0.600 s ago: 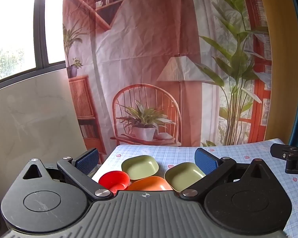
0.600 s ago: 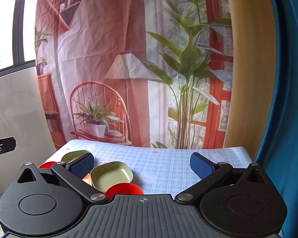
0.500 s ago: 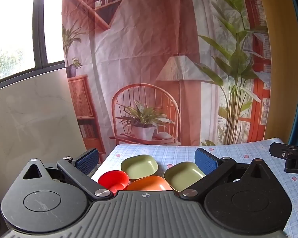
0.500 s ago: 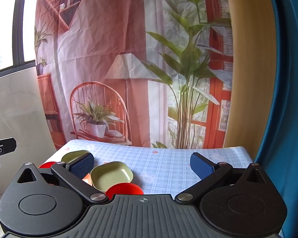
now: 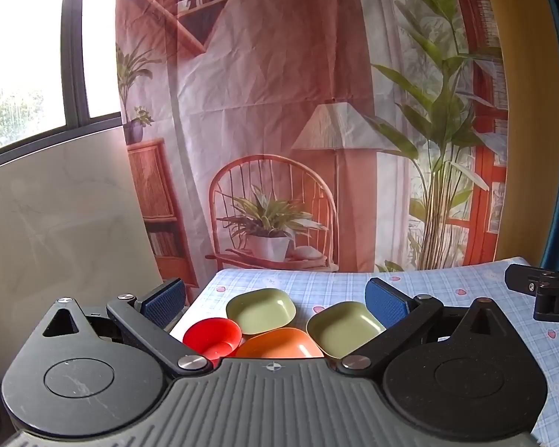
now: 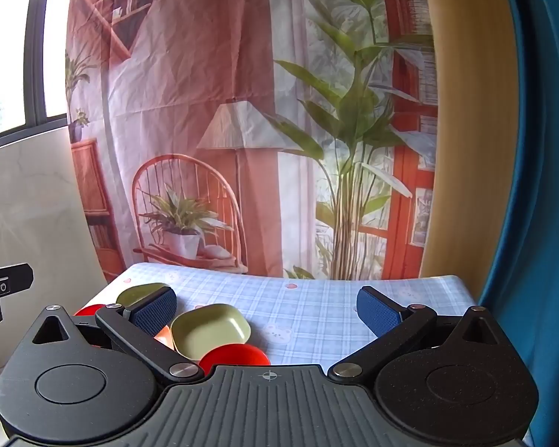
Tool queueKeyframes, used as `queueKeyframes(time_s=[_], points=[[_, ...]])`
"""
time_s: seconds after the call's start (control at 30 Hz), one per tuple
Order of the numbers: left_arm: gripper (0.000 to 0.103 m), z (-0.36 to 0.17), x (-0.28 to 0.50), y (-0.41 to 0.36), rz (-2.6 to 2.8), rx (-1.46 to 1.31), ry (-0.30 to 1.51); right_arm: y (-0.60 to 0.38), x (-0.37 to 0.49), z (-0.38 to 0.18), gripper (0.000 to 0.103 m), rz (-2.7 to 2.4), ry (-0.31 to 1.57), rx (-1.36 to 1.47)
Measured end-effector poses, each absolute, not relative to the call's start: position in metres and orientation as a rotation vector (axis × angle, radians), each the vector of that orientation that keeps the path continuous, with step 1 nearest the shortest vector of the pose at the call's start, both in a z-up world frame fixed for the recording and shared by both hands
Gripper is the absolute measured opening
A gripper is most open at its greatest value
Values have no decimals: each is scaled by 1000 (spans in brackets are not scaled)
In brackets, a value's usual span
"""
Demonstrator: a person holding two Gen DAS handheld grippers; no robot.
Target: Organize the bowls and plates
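Observation:
In the left wrist view a red bowl (image 5: 213,337), a far green dish (image 5: 261,310), a near green dish (image 5: 344,327) and an orange dish (image 5: 279,344) sit grouped on the checked tablecloth (image 5: 316,287). My left gripper (image 5: 275,300) is open and empty, above and short of them. In the right wrist view the near green dish (image 6: 209,329), a red dish (image 6: 234,357), the far green dish (image 6: 139,292) and part of the red bowl (image 6: 85,310) show. My right gripper (image 6: 262,309) is open and empty, to the right of the group.
The right gripper's body (image 5: 540,292) shows at the right edge of the left wrist view. The left gripper's body (image 6: 0,287) shows at the left edge of the right wrist view. A printed backdrop (image 6: 242,111) hangs behind the table. A blue curtain (image 6: 540,186) hangs on the right.

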State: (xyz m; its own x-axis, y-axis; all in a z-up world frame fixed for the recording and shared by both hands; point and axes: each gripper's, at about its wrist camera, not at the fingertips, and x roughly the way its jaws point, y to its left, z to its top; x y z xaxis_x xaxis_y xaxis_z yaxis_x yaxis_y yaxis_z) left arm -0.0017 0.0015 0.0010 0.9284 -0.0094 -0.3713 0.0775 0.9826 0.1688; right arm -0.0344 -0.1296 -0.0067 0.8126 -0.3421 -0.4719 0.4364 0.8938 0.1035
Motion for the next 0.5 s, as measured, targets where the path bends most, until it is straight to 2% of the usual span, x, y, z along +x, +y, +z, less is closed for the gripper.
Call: queueKeyframes(time_s=[0.5], points=[[103,-4,0,0,-32,165,393,-127,-34,-1,103,-418,461,208]])
